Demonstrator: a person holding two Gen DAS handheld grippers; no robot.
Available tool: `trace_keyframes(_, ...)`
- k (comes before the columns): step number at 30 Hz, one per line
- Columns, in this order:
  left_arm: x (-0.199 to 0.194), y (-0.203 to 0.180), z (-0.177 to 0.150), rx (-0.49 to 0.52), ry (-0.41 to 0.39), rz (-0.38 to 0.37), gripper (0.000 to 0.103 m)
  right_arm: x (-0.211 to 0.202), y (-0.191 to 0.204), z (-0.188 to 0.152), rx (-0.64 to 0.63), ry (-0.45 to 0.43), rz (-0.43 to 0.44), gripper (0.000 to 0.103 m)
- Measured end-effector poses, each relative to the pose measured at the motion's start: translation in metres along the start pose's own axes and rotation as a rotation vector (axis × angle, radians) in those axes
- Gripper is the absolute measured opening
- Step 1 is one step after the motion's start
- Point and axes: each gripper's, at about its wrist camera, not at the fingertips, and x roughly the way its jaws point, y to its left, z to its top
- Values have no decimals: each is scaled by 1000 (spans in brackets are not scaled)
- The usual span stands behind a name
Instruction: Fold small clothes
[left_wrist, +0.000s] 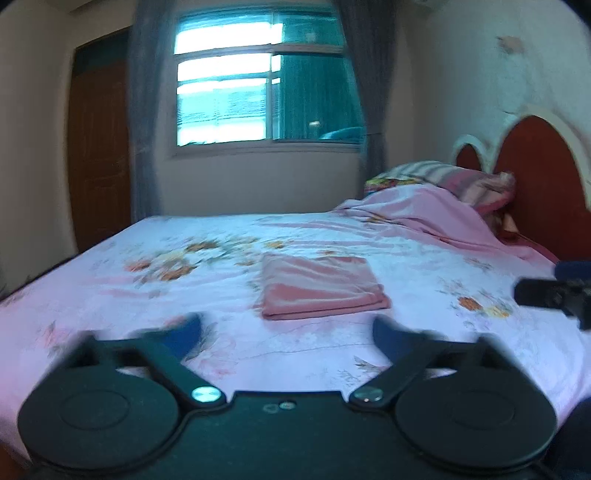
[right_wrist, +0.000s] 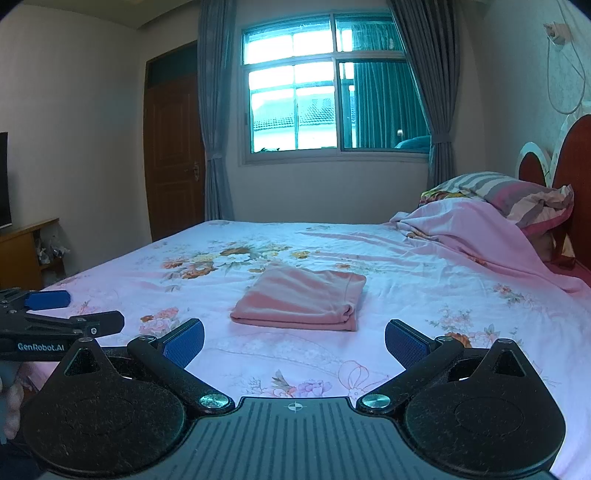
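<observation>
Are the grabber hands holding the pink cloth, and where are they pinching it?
Nothing is held. The left gripper and right gripper are both open, and the folded pink cloth lies by itself on the bed.

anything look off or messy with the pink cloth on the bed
Nothing stands out. The pink cloth lies folded in a tidy rectangle on the floral bedsheet, apart from both open grippers. Only the blanket by the headboard is rumpled.
</observation>
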Motion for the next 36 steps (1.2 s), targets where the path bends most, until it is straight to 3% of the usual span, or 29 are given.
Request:
trace_keyframes(1,2,0,0,-9,23,31,3,0,0,0,1,-2,1,103)
trace_keyframes(3,3,0,-1,2,23,45,1,-1,0,0,0,-3,2,103)
trace_keyframes(4,3,-1,-1,13,14,49,20,-1,0,0,1,-4,1,103)
trace_keyframes(5,2,-1,-1,8,10,49,46,-1,-1,0,2,-6,2,103)
trace_keyframes(6,2,-2,1,-4,6,54,100,-1,-2,0,4,-5,4,103)
trace_keyframes(8,-2,-3,2,-19,-46,72,100,-1,-2,0,3,-4,4,103)
trace_keyframes(11,7,-8,5,2,-36,106,101,-1,-1,0,2,-3,3,103)
trace_keyframes(36,-3,-7,-3,-7,-48,70,101,-2,-2,0,-4,-12,0,103)
